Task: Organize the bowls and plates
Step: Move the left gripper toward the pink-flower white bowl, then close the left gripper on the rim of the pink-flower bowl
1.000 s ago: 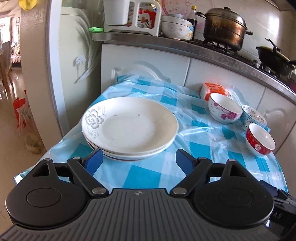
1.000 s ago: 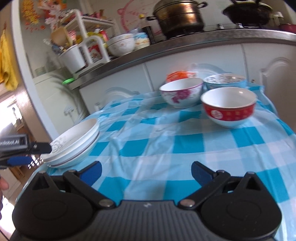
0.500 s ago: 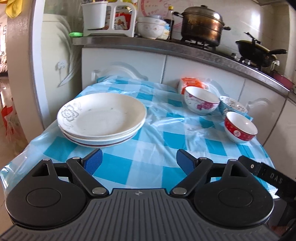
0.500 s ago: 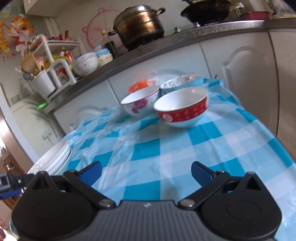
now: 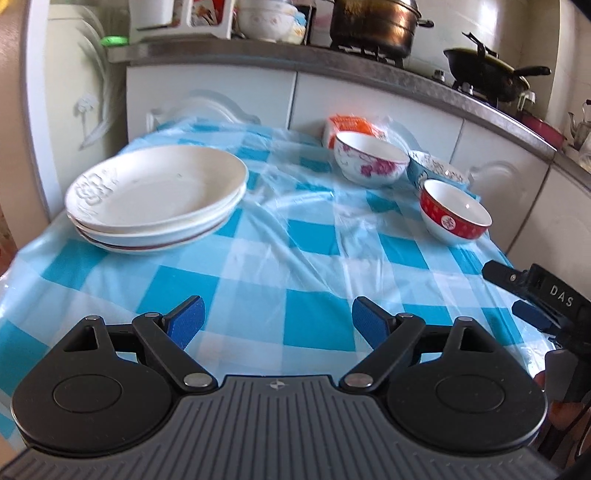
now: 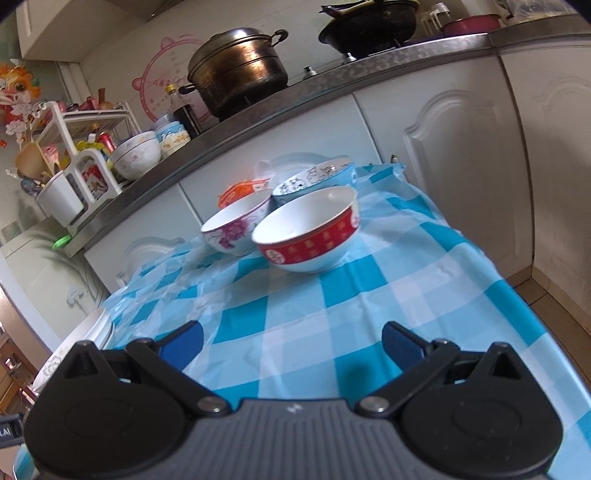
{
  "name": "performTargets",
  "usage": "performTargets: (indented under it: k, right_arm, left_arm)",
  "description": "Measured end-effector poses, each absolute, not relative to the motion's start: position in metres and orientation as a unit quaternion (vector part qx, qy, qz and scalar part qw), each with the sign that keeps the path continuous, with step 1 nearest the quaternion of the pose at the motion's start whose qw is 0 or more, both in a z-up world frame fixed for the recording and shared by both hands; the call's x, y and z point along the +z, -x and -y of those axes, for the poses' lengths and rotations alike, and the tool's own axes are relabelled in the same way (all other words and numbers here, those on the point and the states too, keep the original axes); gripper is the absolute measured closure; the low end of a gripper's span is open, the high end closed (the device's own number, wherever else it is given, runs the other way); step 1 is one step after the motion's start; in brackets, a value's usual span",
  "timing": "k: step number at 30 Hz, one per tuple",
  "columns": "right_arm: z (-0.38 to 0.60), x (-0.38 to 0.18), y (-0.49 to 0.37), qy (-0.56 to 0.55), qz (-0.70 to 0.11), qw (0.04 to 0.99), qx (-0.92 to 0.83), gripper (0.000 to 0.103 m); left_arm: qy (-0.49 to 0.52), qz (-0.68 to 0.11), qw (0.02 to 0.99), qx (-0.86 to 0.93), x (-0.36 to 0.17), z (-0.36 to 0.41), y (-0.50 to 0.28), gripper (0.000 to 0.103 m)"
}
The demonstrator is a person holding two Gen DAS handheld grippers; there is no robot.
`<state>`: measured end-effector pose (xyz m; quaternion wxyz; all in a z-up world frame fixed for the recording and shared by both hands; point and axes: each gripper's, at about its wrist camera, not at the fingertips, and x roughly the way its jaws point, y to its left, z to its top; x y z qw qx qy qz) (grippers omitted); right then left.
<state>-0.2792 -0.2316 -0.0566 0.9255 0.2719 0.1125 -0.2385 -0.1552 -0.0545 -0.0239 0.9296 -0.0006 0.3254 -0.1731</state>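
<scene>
A stack of white plates (image 5: 155,192) sits at the left of the table with the blue checked cloth (image 5: 295,258); its edge shows in the right wrist view (image 6: 92,332). Three bowls stand at the far right: a red-banded one (image 5: 456,212) (image 6: 310,232), a white one with purple flowers (image 5: 369,160) (image 6: 236,225), and a blue patterned one (image 5: 436,171) (image 6: 314,181). My left gripper (image 5: 275,321) is open and empty over the near edge. My right gripper (image 6: 291,343) is open and empty, facing the red bowl from the near side; it shows in the left wrist view (image 5: 532,295).
An orange packet (image 5: 351,127) lies behind the flowered bowl. White cabinets and a counter (image 5: 332,55) back the table, with a large pot (image 5: 373,22), a black wok (image 5: 487,79), a rack and a bowl (image 5: 266,16). Floor drops off at right (image 6: 546,291).
My left gripper has pulled back and turned right, so the plates sit farther left. My right gripper has swung right and closer to the bowls; the red bowl looks larger.
</scene>
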Motion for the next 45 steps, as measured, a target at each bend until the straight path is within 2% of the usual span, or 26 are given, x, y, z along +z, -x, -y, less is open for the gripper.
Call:
performTargets:
  k: [9, 22, 45]
  right_arm:
    - [0.252, -0.055, 0.294, -0.273, -0.097, 0.922, -0.258, 0.001]
    - [0.281, -0.049, 0.297, -0.286, -0.1, 0.909, -0.288, 0.001]
    - [0.304, -0.022, 0.245, -0.299, -0.109, 0.916, -0.244, 0.001]
  left_arm:
    - [0.015, -0.348, 0.911, -0.219, -0.023, 0.071, 0.134, 0.0]
    - [0.036, -0.336, 0.908, -0.247, -0.007, 0.106, 0.088, 0.0]
    - [0.069, -0.332, 0.914, -0.221, -0.001, 0.148, -0.021, 0.0]
